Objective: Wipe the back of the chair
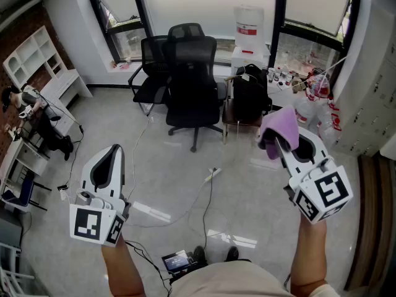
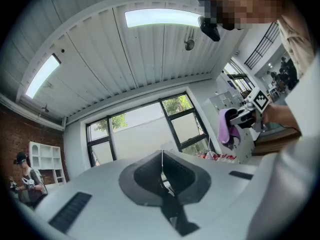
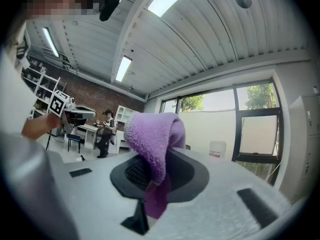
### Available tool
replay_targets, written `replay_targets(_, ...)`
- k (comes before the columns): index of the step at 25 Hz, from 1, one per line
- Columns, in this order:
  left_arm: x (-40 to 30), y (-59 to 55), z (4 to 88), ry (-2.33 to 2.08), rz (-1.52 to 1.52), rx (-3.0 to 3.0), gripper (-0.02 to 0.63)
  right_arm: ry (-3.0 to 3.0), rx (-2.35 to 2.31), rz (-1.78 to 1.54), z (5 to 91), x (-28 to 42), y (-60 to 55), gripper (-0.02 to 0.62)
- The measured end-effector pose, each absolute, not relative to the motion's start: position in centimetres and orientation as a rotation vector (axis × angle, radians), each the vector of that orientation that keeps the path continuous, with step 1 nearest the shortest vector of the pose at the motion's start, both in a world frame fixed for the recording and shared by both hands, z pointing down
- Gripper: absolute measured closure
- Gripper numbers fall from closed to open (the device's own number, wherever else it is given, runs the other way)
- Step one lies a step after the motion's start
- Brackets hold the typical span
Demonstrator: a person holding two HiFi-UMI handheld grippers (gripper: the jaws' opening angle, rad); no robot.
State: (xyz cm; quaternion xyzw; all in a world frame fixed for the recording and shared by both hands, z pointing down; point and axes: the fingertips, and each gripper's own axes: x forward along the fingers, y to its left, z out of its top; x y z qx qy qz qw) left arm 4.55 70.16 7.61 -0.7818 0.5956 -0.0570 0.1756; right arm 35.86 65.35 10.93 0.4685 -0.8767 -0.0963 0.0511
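**Step in hand:** approach. Wiping is judged not yet begun.

The black office chair (image 1: 193,73) is found at the far edge of the floor (image 1: 185,178), below the windows (image 1: 204,5). A second chair (image 1: 153,67) is set just behind it on the left. Both grippers are held over the near part of the floor, well apart from the chair.

The right gripper (image 1: 284,146) is noted clenched on a purple cloth (image 3: 152,139). The cloth is bunched above the jaws and a tail of it is trapped between them (the hold appears firm). The left gripper (image 2: 161,156) is recorded with its jaws pressed together on nothing, and only a thin seam is seen between them.

No contact between cloth and chair back is observed. The next move is judged to call for the gap to be closed, the cloth to be laid against the backrest, and strokes to be drawn across it. Rolling or swivelling under pressure may be expected, so steadying by the left gripper may be required. A cable (image 1: 207,197) lying across the floor between person and chair is noted as a trip risk.
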Motion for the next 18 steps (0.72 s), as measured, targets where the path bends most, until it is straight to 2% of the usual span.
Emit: replay_targets(18,8.7,71.0,8.7,1.717,-0.193,-2.180,0.598,-2.697,1.403,-0.270,12.8,39.9,65.3,0.548)
